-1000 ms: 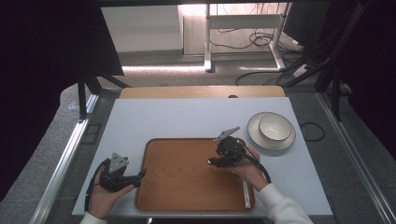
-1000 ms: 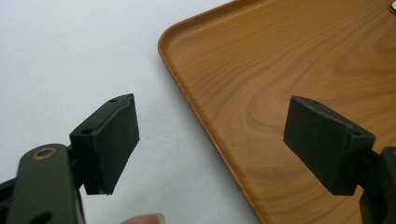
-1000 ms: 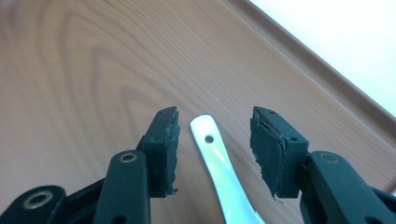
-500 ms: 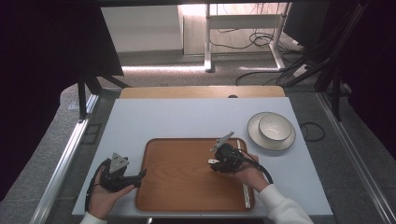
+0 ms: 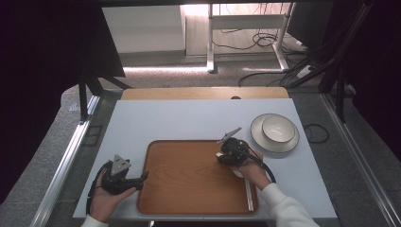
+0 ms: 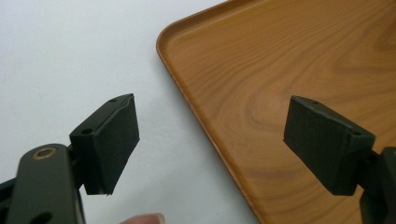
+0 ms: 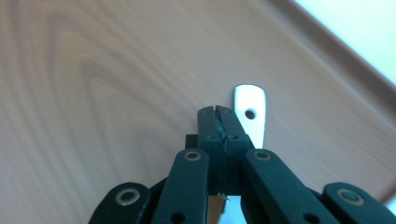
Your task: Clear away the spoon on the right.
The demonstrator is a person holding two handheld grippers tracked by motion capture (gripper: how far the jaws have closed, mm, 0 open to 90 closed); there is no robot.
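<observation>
A wooden tray (image 5: 189, 184) lies on the white table near its front edge. My right gripper (image 5: 220, 155) is low over the tray's right part, its jaws shut (image 7: 217, 119). Just past the tips, the flat silver end of a utensil (image 7: 251, 109) with a hole in it lies on the tray (image 7: 93, 70); I cannot tell whether the jaws pinch it. A thin metal strip (image 5: 248, 191) runs along the tray's right rim below that hand. My left gripper (image 5: 143, 178) rests at the tray's left edge, open (image 6: 219, 140) astride the rim (image 6: 205, 121), nothing between its pads.
A pale bowl on a plate (image 5: 275, 132) stands on the table right of the tray, close to the right hand. A wooden strip (image 5: 203, 93) edges the table's far side. Metal rails run along both sides, and cables lie on the floor behind.
The right gripper has sunk slightly onto the tray and tipped a little. The left gripper has stayed where it was.
</observation>
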